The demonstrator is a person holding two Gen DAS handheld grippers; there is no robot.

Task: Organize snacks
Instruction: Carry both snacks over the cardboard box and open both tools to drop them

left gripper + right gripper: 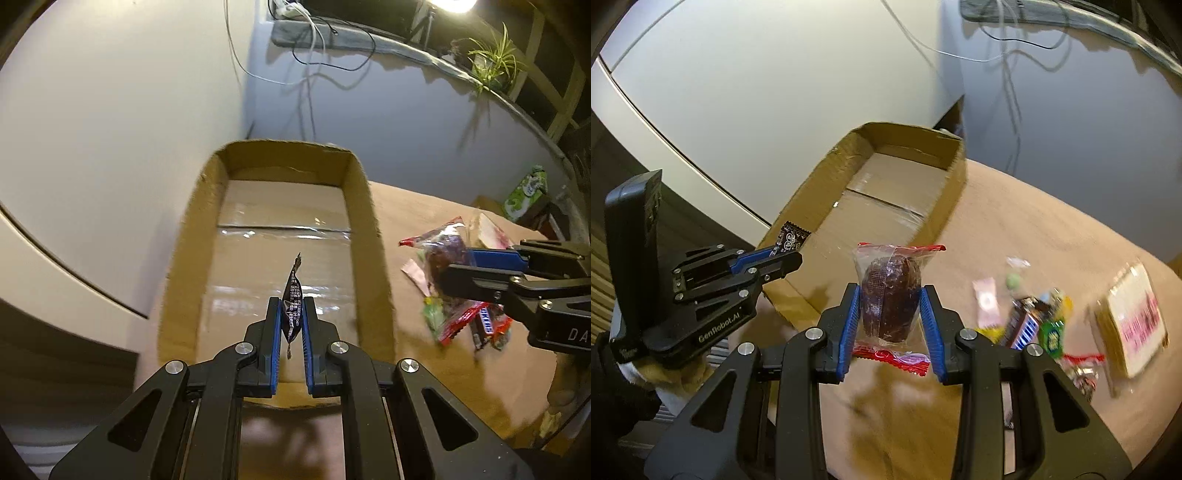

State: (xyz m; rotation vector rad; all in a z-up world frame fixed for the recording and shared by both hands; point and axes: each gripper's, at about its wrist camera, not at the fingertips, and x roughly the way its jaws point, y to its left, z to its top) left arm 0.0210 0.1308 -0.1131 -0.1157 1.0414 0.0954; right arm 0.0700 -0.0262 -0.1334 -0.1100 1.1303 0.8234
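We see: snack pile (pixel 1045 325) right of cardboard box (pixel 373 221) | brown tabletop (pixel 1015 229), white wall | left gripper (pixel 291 317) clamps black sachet (pixel 291 306) | right gripper (pixel 890 310) clamps clear-wrapped brown snack (pixel 890 295)

Black sachet (pixel 292 310) — thin, white print, edge-on and upright, pinched above the open cardboard box (pixel 373 221). Box interior bare, taped along its floor seam. Clear packet (pixel 890 299) with red sealed ends holds a dark brown oval piece — upright, clamped, beside the box's near corner. Remaining snacks (pixel 1038 325) lie loosely piled on the tan surface.
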